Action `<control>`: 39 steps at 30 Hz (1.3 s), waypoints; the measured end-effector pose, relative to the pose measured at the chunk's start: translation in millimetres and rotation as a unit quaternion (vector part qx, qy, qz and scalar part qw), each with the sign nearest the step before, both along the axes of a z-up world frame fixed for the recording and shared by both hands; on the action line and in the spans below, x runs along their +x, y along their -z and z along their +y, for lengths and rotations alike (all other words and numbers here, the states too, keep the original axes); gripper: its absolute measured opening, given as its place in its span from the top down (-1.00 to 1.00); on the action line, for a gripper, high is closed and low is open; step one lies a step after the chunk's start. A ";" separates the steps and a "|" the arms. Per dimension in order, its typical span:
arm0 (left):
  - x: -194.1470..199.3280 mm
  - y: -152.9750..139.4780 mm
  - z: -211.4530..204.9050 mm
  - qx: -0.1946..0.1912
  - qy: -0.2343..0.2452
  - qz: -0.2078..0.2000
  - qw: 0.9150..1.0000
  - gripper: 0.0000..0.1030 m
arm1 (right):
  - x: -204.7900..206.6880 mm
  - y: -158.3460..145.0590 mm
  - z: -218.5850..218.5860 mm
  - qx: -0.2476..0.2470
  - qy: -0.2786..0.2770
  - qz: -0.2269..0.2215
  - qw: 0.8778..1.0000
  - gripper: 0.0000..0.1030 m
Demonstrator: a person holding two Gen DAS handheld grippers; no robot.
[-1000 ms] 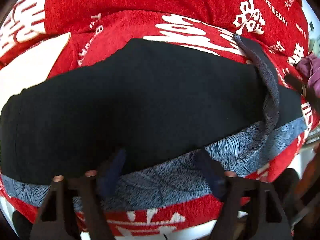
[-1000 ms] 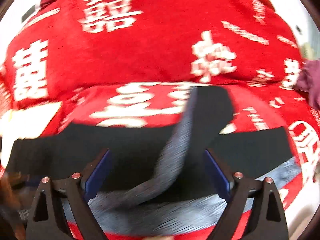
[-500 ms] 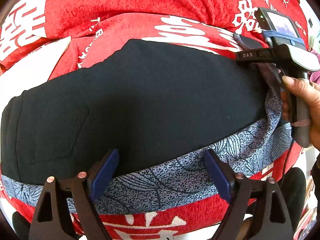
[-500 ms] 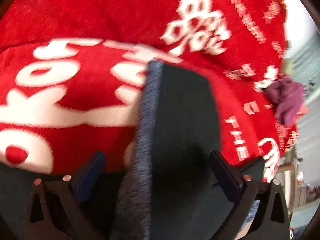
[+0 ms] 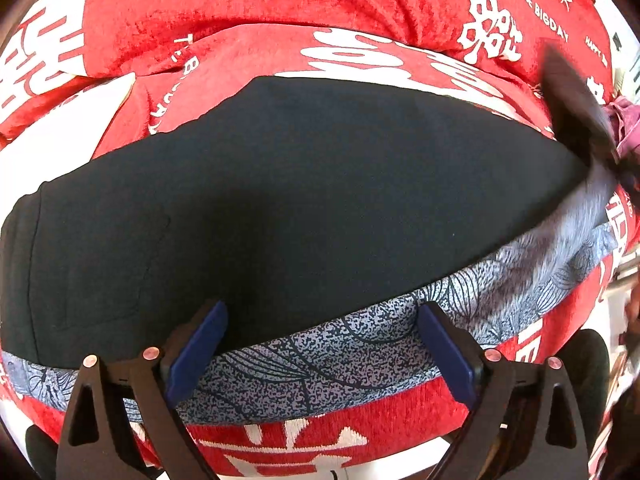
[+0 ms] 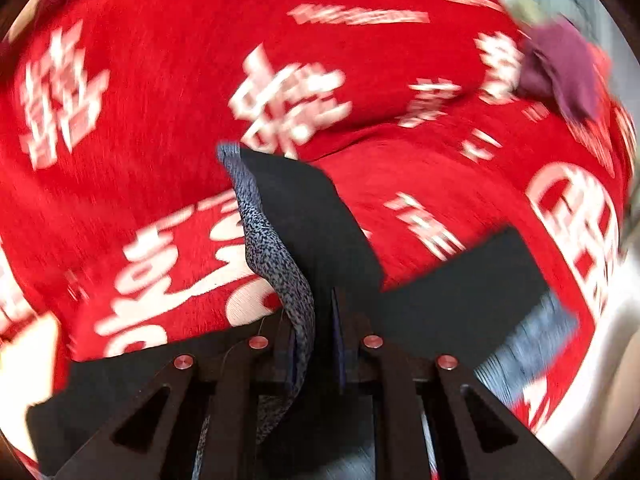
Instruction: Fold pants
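Dark navy pants [image 5: 300,184] with a blue-grey patterned band [image 5: 320,356] lie flat across a red blanket [image 5: 240,0]. My left gripper [image 5: 320,316] hovers over the band's near edge, its jaws opening and wide apart, with nothing pinched. In the left wrist view the pants' right end [image 5: 572,104] is lifted and blurred. My right gripper [image 6: 316,320] is closing, and its pads press on that lifted end [image 6: 304,208], which stands up as a dark flap with a patterned edge [image 6: 264,240].
The red blanket [image 6: 160,100] with white characters covers the whole surface and bunches into a ridge behind the pants. A purple cloth [image 6: 560,68] lies at the far right, also seen as a purple cloth [image 5: 624,120] in the left view. A white edge [image 6: 600,360] shows at lower right.
The right jaws went from wide apart to pinched on the pants' end flap, and the view swung and rolled. The hand and right gripper left the left wrist view. The left jaws widened slightly.
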State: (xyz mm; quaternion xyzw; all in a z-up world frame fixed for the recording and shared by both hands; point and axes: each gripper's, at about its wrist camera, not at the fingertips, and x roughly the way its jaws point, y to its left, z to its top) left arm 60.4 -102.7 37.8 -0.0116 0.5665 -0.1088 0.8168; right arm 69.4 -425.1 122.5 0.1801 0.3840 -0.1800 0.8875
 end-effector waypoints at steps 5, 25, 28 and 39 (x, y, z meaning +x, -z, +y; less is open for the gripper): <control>-0.5 1.0 -1.6 0.005 0.001 -0.002 1.000 -0.87 | -51.0 57.0 -47.8 0.083 0.054 0.031 0.995 0.67; -1.1 -0.6 -3.8 0.014 -0.014 0.003 1.000 -0.87 | -91.1 66.0 -152.9 0.268 0.073 -0.127 0.952 -0.74; -1.0 -0.4 -4.0 0.015 -0.014 0.002 1.000 -0.87 | -82.9 69.2 -156.6 0.272 0.061 -0.132 0.951 -0.61; -4.1 -16.3 -4.2 0.000 -0.023 -0.003 1.000 -0.87 | -69.8 32.7 -151.2 0.201 0.035 -0.105 0.973 0.89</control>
